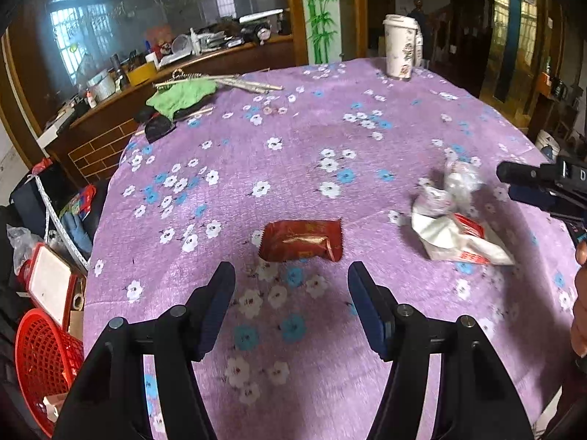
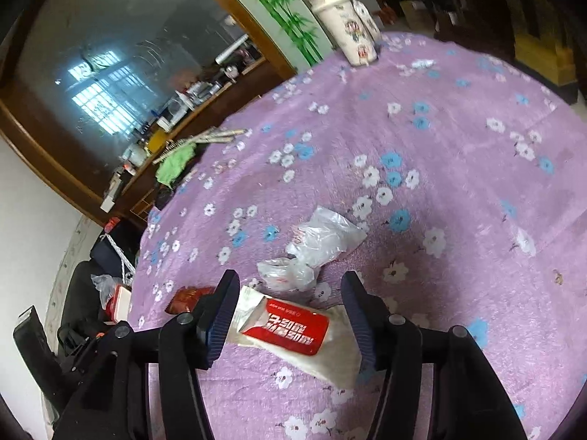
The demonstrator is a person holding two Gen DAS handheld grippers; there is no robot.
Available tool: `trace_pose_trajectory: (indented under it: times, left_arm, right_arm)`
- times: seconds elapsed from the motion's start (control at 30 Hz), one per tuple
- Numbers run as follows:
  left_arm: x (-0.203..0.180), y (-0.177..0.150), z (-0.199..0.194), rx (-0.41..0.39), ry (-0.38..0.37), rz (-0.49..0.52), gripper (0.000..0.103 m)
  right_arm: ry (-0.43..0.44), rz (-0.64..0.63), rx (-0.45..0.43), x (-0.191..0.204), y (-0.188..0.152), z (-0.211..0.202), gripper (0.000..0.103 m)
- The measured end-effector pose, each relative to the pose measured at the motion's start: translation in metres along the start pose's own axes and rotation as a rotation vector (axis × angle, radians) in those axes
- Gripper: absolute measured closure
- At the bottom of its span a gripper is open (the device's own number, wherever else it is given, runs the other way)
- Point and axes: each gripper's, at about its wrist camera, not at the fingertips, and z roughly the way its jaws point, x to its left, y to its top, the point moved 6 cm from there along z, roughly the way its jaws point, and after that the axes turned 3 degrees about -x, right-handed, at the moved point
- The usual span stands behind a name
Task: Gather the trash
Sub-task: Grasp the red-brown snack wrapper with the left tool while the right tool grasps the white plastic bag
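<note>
Floral tablecloth; red wrapper half hidden behind right hand-held gripper.

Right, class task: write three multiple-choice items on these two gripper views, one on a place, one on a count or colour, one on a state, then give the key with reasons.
1. Where does the dark red snack wrapper lie?
A. Just ahead of the left gripper
B. Inside the red basket
C. Beside the paper cup

2. What colour is the tablecloth?
A. Green
B. Purple with flowers
C. Plain white

3. How is the right gripper?
A. Shut on clear plastic
B. Out of sight
C. Open around the white and red packet

Key: A, it lies beyond the fingertips; B, floral purple; C, fingers apart either side.
</note>
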Motion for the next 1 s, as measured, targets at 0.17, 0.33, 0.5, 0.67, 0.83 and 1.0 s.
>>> trace_pose_trajectory:
  times: [0.17, 0.33, 0.5, 0.67, 0.83, 1.0]
  left_arm:
    - [0.010, 0.004, 0.005, 0.006, -0.012, -0.036, 0.038]
    - [0.021, 0.006, 0.009, 0.015, -0.020, -0.075, 0.035]
    - [0.037, 0.005, 0.011, 0.027, -0.044, -0.149, 0.035]
    - [0.049, 0.001, 0.011, 0.030, -0.057, -0.197, 0.034]
    - [0.064, -0.005, 0.013, 0.044, -0.066, -0.260, 0.034]
    - [0.079, -0.008, 0.011, 0.038, -0.061, -0.299, 0.034]
  right_arm:
    - [-0.065, 0.006, 0.052, 0.000, 0.001, 0.026, 0.041]
    - [-0.176, -0.051, 0.088, 0.006, 0.007, 0.054, 0.042]
    - [-0.235, -0.072, 0.118, 0.010, 0.006, 0.079, 0.071]
    - [-0.213, -0.165, 0.143, 0.043, 0.002, 0.099, 0.074]
    - [-0.169, -0.300, 0.174, 0.092, -0.018, 0.120, 0.075]
    - [0.044, -0.362, 0.274, 0.138, -0.059, 0.125, 0.074]
